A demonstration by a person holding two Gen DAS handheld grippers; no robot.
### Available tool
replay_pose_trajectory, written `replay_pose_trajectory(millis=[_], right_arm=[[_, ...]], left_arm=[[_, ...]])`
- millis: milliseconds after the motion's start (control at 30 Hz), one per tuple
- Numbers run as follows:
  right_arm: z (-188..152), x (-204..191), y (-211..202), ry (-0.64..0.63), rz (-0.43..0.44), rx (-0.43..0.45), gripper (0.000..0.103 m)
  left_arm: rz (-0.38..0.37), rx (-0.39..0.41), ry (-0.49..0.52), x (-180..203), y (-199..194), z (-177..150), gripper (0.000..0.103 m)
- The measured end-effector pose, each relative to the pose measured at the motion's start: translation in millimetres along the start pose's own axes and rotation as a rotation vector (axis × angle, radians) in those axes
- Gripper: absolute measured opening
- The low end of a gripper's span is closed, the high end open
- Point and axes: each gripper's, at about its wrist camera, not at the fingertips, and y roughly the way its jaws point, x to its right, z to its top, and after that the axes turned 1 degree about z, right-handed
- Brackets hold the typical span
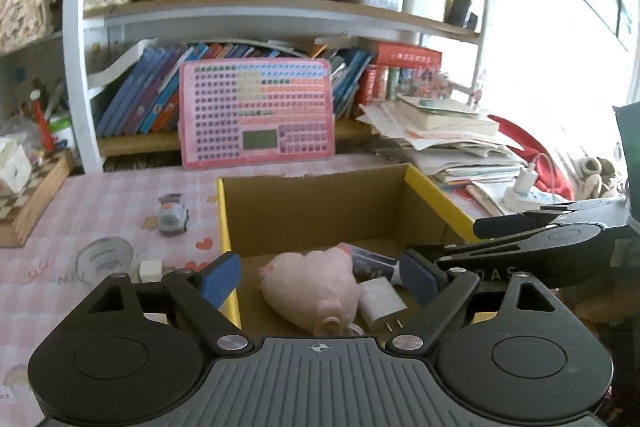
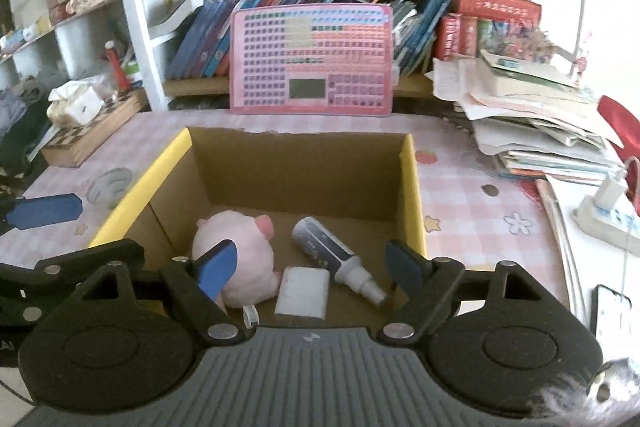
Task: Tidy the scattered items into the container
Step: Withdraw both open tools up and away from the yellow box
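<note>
Bookshelves back your pink checked surface (image 2: 472, 195); both your left tongs (image 1: 318, 279) and right tongs (image 2: 310, 267) hang spread and empty above the box (image 2: 412, 187), plush pig (image 2: 236, 247) at seven o'clock inside.

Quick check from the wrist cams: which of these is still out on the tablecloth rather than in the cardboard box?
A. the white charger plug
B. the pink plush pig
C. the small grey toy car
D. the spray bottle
C: the small grey toy car sits on the pink tablecloth left of the cardboard box, while the pink plush pig, spray bottle and white charger plug lie on the box floor.
</note>
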Motion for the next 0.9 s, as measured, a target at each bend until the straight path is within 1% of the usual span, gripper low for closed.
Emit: replay_pose_trajectory(millis=[100, 200, 467, 700, 900], right_arm=[[-6.7, -7.1, -12.3, 0.020, -0.031, 0.026, 0.083], [-12.6, -17.6, -22.0, 0.038, -0.063, 0.043, 0.084], [-31.5, -61.6, -51.4, 0.046, -0.126, 0.078, 0.086], [-48.1, -97.3, -68.1, 0.050, -0.161, 0.076, 0.087], [-60.8, -127.9, -75.9, 0.033, -0.168, 0.065, 0.090]], left_arm=[[-0.018, 0.023, 0.031, -1.0, -11.4, -4.5, 0.089], [-0.034, 0.025, 0.043, -8.2, -23.7, -11.4, 0.090], [-0.050, 0.030, 0.029, -41.9, -60.6, -27.5, 0.090], [-0.068, 0.031, 0.042, -64.3, -85.7, -41.4, 0.090], [-0.068, 0.024, 0.052, -81.0, -103.6, -53.0, 0.090]])
